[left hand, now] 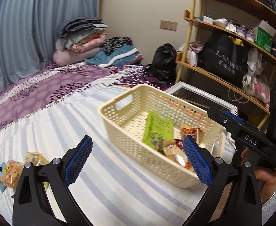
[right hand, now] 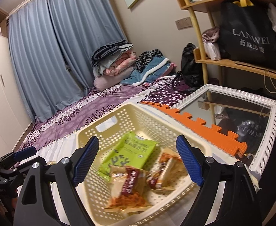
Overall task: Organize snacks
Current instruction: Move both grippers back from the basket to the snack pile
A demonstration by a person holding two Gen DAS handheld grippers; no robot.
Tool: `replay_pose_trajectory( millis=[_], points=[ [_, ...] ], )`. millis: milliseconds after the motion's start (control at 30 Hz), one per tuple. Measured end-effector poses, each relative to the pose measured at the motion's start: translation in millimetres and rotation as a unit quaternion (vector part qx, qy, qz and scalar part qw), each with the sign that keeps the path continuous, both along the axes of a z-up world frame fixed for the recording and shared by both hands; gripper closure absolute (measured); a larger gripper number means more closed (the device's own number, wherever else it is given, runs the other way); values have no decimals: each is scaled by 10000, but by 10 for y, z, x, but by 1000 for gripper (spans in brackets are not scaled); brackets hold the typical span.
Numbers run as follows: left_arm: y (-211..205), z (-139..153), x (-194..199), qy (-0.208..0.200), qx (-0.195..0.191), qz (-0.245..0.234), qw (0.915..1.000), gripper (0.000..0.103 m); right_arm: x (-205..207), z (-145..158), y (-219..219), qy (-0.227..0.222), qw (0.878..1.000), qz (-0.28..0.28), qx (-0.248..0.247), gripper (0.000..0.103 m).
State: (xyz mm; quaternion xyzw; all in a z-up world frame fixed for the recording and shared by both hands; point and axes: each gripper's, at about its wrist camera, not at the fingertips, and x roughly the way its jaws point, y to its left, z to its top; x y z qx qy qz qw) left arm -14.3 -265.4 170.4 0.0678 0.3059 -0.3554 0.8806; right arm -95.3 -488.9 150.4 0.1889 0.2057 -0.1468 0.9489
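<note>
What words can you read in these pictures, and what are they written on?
"LANWEI": on the black bag on the shelf, with Chinese writing under it, too blurred to read.
"DAS": on the right gripper, seen from the left wrist camera.
Green packet in the basket: print too blurred to read.
Red-striped packet: too blurred to read.

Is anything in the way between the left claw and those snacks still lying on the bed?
Nothing visible blocks it. The left gripper is open and empty, and the loose snack packets lie on the striped sheet, just left of its left finger. The basket sits off to the right.
</note>
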Motion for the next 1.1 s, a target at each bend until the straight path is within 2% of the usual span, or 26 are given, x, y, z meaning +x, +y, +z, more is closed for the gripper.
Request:
replay_pose_trajectory(
  millis=[533, 767, 1100],
  points=[
    [1046, 23, 150, 87, -266, 997, 9946, 5, 301, 126, 842, 95, 9950, 954, -278, 19],
    [1598, -49, 258, 171, -319, 1581, 9868, 5, 472, 24, 1258, 320, 9873, 1529, -305, 19],
    [2304, -241, 414, 321, -135, 2271, 9733, 5, 635, -167, 1708, 658, 9739, 2150, -301, 19]
  ],
)
